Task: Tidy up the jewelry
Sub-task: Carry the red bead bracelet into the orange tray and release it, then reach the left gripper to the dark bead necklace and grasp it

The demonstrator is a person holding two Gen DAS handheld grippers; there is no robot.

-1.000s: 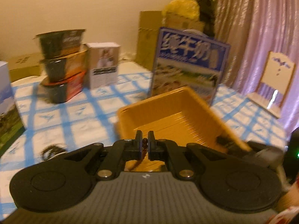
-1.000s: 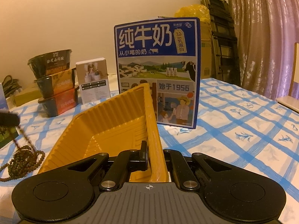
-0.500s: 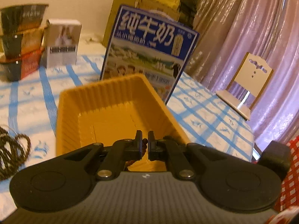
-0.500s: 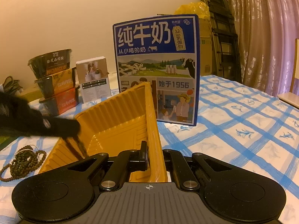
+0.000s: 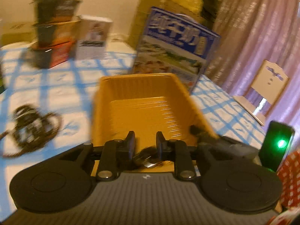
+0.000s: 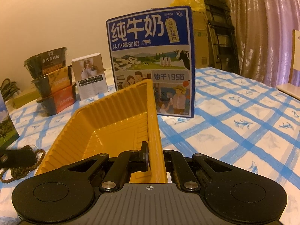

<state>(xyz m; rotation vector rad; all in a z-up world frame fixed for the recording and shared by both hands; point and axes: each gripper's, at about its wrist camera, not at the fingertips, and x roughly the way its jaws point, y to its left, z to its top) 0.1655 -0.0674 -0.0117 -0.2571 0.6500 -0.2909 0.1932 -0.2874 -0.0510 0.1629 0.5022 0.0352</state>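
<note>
A yellow ribbed tray [image 5: 142,101] lies on the blue-checked cloth. My left gripper [image 5: 144,144] is open over the tray's near end; a dark bead bracelet [image 5: 148,159] lies in the tray just below its fingers. My right gripper [image 6: 155,155] is shut on the tray's right wall [image 6: 154,131] at the near corner. A heap of brown bead necklaces [image 5: 31,127] lies on the cloth left of the tray; in the right wrist view it [image 6: 20,166] is partly hidden by the blurred left gripper.
A blue milk carton [image 6: 151,61] stands just behind the tray. Stacked noodle bowls [image 6: 52,82] and a small white box [image 6: 90,76] stand at the back left. A wooden stand [image 5: 266,88] is at the far right by the curtain.
My left gripper has opened and let the dark bracelet drop into the tray, then swung back left. The right gripper keeps its hold on the tray wall.
</note>
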